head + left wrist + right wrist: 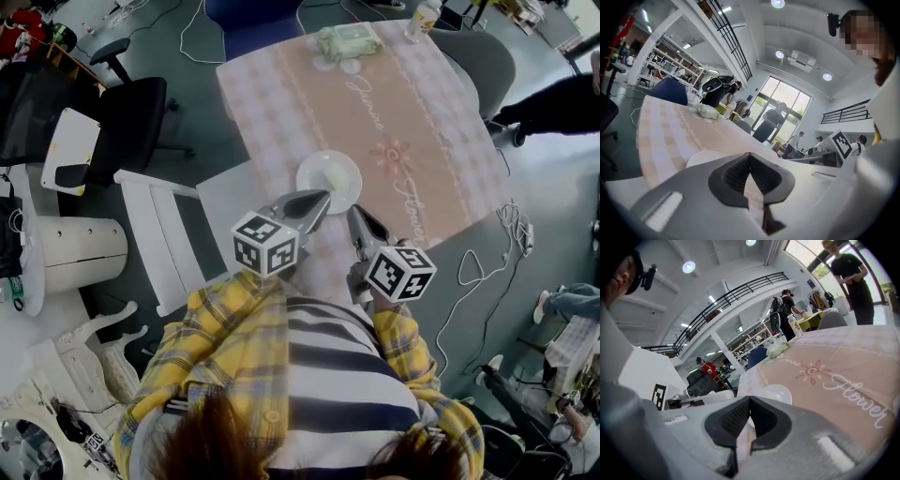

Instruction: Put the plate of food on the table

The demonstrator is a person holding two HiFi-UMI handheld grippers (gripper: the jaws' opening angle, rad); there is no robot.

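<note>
One round white plate (329, 181) (something pale on it) sits on the table's pink tablecloth (422, 122), whose script reads "Flower". The left gripper (322, 196) and right gripper (354, 212), just beside it, are clenched on nothing.

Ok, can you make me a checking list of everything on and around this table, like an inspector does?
Surface: table under a pink checked tablecloth with "Flower" lettering.
Job's things: white plate on the cloth at the person's edge; what lies on it is too pale to tell.
Clutter: pale green bundle and a bottle at the far end.
Grippers: left gripper shut, empty, tips by the plate's near rim; right gripper shut, empty, beside the plate.
Cables: white cable on the floor right of the table; another cable past the far-left corner.
Surroundings: white chair, black office chair, people standing beyond the table.
</note>
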